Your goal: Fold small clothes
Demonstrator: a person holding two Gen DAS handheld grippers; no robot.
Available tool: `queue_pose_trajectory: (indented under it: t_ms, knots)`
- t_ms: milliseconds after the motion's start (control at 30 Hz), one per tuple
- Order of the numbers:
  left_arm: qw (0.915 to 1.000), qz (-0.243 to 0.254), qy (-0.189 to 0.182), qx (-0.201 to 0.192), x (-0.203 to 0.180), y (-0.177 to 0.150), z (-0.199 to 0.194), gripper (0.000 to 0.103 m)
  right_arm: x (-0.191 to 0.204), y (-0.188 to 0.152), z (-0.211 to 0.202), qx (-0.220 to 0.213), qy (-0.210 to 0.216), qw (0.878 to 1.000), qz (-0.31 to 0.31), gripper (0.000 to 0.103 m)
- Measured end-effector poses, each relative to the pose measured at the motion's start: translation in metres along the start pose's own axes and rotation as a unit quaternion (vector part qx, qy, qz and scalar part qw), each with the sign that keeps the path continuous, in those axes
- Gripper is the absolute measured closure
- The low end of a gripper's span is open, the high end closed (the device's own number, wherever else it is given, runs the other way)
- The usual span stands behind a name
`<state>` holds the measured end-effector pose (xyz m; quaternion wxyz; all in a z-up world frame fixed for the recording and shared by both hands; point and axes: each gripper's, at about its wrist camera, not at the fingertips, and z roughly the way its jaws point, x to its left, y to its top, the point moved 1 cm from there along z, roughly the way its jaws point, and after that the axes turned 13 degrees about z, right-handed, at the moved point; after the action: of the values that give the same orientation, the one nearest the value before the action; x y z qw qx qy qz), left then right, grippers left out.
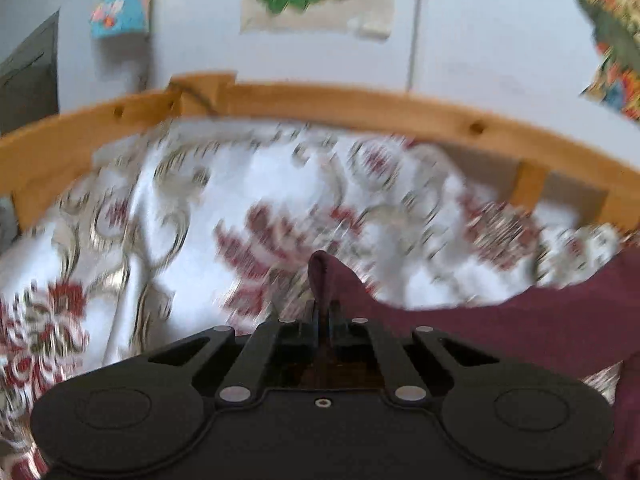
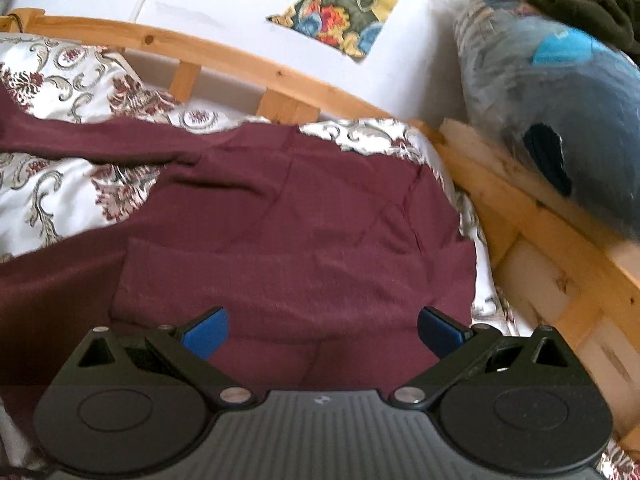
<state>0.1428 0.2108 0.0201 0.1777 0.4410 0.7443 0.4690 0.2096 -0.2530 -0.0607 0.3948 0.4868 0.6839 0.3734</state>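
A maroon garment lies spread over a floral bedspread, with one long part stretching away to the left. In the left wrist view my left gripper is shut on a pinched-up fold of the maroon garment, which pokes up between the closed jaws and trails off to the right. My right gripper hovers low over the garment's near part. It is open, its blue pads wide apart with nothing between them.
A wooden bed frame curves along the far side of the bedspread and continues down the right. A bulky bag wrapped in plastic rests on the frame at the right. Colourful pictures hang on the white wall behind.
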Motion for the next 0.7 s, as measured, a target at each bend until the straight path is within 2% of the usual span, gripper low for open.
queue_pose_trajectory:
  t_ms: [167, 267, 367, 467, 567, 700]
  knots:
    - [0.996, 0.036, -0.041, -0.071, -0.027, 0.037, -0.04, 0.1, -0.011, 0.002, 0.004, -0.001, 0.002, 1.0, 0.026, 0.0]
    - [0.9896, 0.069, -0.076, -0.101, -0.055, 0.049, -0.064, 0.1, -0.014, 0.001, 0.006, 0.005, 0.005, 1.0, 0.031, 0.0]
    - [0.9799, 0.087, -0.132, -0.122, -0.09, 0.061, -0.091, 0.1, -0.018, 0.001, 0.009, 0.009, 0.004, 0.999, 0.034, 0.0]
    - [0.9622, 0.102, -0.201, -0.153, -0.126, 0.071, -0.122, 0.1, -0.027, 0.0, 0.015, 0.007, -0.016, 0.999, 0.037, 0.0]
    - [0.9368, 0.143, -0.261, -0.184, -0.168, 0.072, -0.15, 0.1, -0.04, 0.0, 0.021, 0.01, -0.037, 0.998, 0.049, 0.0]
    - [0.9036, 0.184, -0.335, -0.193, -0.219, 0.054, -0.173, 0.1, -0.061, -0.001, 0.026, 0.007, -0.067, 0.996, 0.064, 0.0]
